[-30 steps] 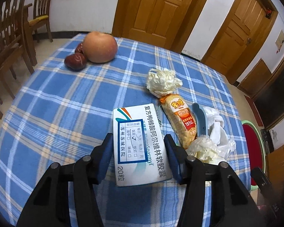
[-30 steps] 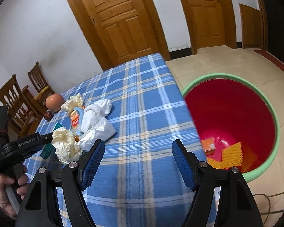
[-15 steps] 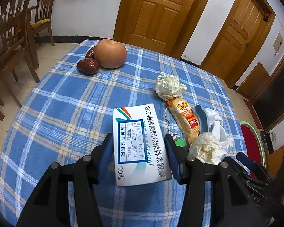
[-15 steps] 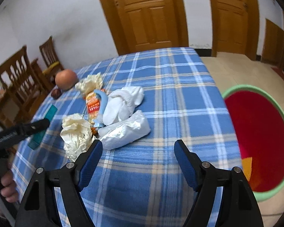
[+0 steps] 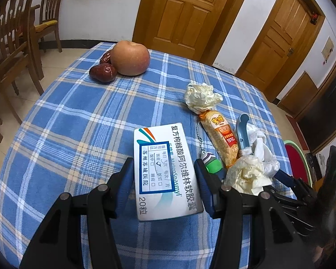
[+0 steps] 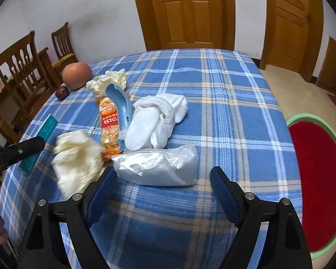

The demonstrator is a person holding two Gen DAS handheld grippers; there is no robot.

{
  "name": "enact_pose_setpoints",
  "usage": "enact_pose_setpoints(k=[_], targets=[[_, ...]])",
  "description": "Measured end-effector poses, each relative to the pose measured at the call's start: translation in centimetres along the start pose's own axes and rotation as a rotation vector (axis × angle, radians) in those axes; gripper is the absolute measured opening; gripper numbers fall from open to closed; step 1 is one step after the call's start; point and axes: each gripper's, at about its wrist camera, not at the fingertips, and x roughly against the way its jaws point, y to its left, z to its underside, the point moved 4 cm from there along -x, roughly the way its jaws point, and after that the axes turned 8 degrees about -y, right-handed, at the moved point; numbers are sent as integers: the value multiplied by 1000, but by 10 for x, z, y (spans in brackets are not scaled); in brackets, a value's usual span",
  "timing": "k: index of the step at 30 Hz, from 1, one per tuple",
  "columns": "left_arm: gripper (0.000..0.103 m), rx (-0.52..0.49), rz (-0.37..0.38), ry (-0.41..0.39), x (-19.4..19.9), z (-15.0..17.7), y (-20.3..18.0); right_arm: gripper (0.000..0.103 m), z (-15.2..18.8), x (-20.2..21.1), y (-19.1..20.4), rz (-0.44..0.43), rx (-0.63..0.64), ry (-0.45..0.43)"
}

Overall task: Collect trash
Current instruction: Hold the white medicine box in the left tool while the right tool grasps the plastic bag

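Observation:
My left gripper (image 5: 162, 174) is shut on a white medicine box (image 5: 164, 172) with blue print, held above the blue checked table (image 5: 78, 121). The box's teal edge shows in the right wrist view (image 6: 41, 139). My right gripper (image 6: 161, 183) is open and empty, just in front of a clear plastic bag (image 6: 155, 168). Beside the bag lie a crumpled paper wad (image 6: 77, 159), an orange snack wrapper (image 6: 109, 125), a blue shoehorn (image 6: 123, 105) and white cloth (image 6: 159, 116). A second paper wad (image 5: 201, 97) lies farther back. The red bin with a green rim (image 6: 318, 179) stands on the floor at the right.
An apple (image 5: 130, 58) and red dates (image 5: 103, 71) sit at the table's far left. A small green and purple keychain (image 5: 210, 162) lies by the box. Wooden chairs (image 5: 13, 44) stand to the left, wooden doors (image 6: 186, 11) behind.
My right gripper has swung left from the bin and closed in on the trash pile, now just before the plastic bag. My left gripper keeps the box and has lifted a little.

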Motion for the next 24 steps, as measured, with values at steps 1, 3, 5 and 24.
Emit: enact_pose_setpoints(k=[1, 3, 5, 24], targets=[[54, 0, 1, 2, -1, 1, 0, 87, 0, 0, 1, 7, 4, -3], [54, -2, 3, 4, -1, 2, -1, 87, 0, 0, 2, 12, 2, -11], [54, -6, 4, 6, -1, 3, -3, 86, 1, 2, 1, -1, -12, -20], [54, -77, 81, -30, 22, 1, -47, 71, 7, 59, -33, -25, -147, -114]])
